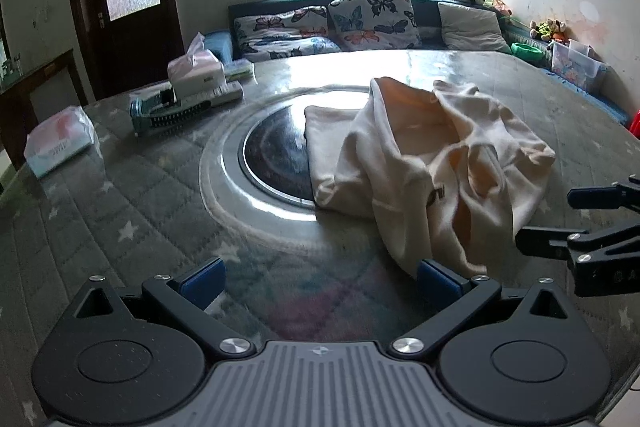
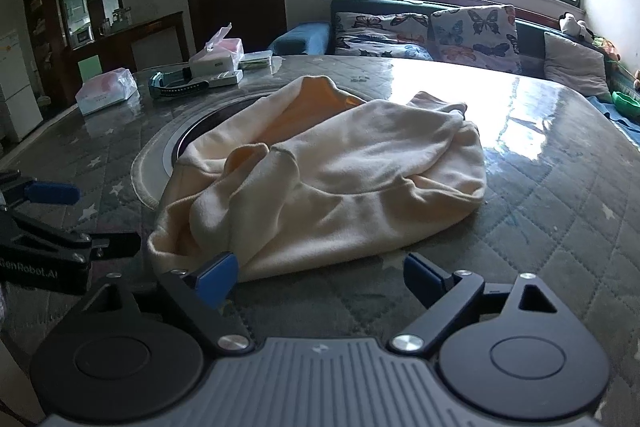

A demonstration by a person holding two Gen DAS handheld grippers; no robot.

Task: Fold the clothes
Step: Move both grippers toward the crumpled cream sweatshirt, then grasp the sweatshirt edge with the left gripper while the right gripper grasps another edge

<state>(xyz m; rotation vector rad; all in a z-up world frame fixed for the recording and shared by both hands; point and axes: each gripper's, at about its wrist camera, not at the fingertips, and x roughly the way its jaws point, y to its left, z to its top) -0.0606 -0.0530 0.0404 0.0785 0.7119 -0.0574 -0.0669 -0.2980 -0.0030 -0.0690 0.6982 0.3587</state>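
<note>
Blue-padded fingers (image 1: 204, 281) of the left gripper (image 1: 320, 281) fill the bottom of the left wrist view, spread wide with nothing between them; the pad at lower right sits just beside the near hem of the cream garment (image 1: 432, 163), though contact cannot be told. Going left to right in that view: a soft tissue pack (image 1: 60, 141) at the left edge, a dark hairbrush (image 1: 176, 115) and a tissue box (image 1: 196, 69) at upper left, the round glass turntable (image 1: 272, 155) in the centre with the crumpled garment lying partly over its right side, and the right gripper's black fingers (image 1: 548, 241) entering from the right edge, near the garment.

Across the right wrist view the left gripper's (image 2: 86, 217) fingers show at the left edge, one blue pad and one black tip, apart from each other. At bottom centre the right gripper (image 2: 320, 275) stands wide open and holds nothing; its left pad lies just before the garment's near edge. The cream garment (image 2: 328, 171) is heaped in the middle of the quilted table cover (image 2: 560, 195). Butterfly cushions (image 2: 472, 27) sit at upper right.
</note>
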